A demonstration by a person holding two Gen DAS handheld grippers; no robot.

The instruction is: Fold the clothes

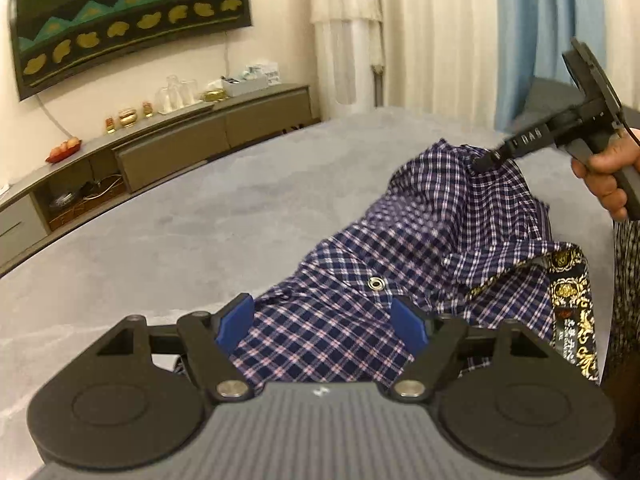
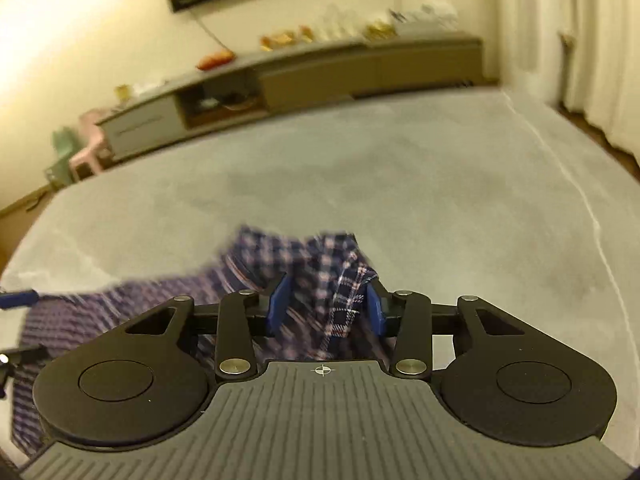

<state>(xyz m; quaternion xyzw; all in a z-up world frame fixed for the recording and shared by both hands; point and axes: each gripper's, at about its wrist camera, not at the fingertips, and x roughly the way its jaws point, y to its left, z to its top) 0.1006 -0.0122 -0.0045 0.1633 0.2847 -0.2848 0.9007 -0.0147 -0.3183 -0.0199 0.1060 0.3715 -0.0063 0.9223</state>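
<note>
1. Checked cotton in navy, white and pink makes up the shirt [image 1: 420, 248], which lies crumpled on a grey bed cover [image 1: 180, 220], at the lower right of the left wrist view.
2. Left claw [image 1: 324, 324]: its two blue pads stand wide apart, released. The shirt's near edge lies between and under them, spreading from the claw toward 1 o'clock; neither pad presses on the cloth.
3. A metal snap [image 1: 375, 282] sits on the shirt just past the left claw, at about 1 o'clock from it.
4. A black neck band with gold pattern [image 1: 572, 312] shows at the shirt's right side, at 3 o'clock from the left claw.
5. Right claw [image 2: 326, 310]: in its own view the blue pads stand partly open, with a raised fold of the shirt between them. The fold leans toward the right pad [image 2: 375, 312]; whether that pad pinches it cannot be told, and the left pad stands clear of it.
6. In the left wrist view the right claw's tip [image 1: 486, 162] meets the highest bunch of the shirt at 2 o'clock, with a hand [image 1: 608, 176] around its handle at the right edge.
7. From the right claw, the rest of the shirt trails toward 8 o'clock, blurred, down to the lower left of that view.
8. A long low cabinet [image 1: 192, 140] stands beyond the bed at 11 o'clock, under a dark wall hanging [image 1: 128, 16]; pale curtains [image 1: 420, 32] hang at 1 o'clock.
</note>
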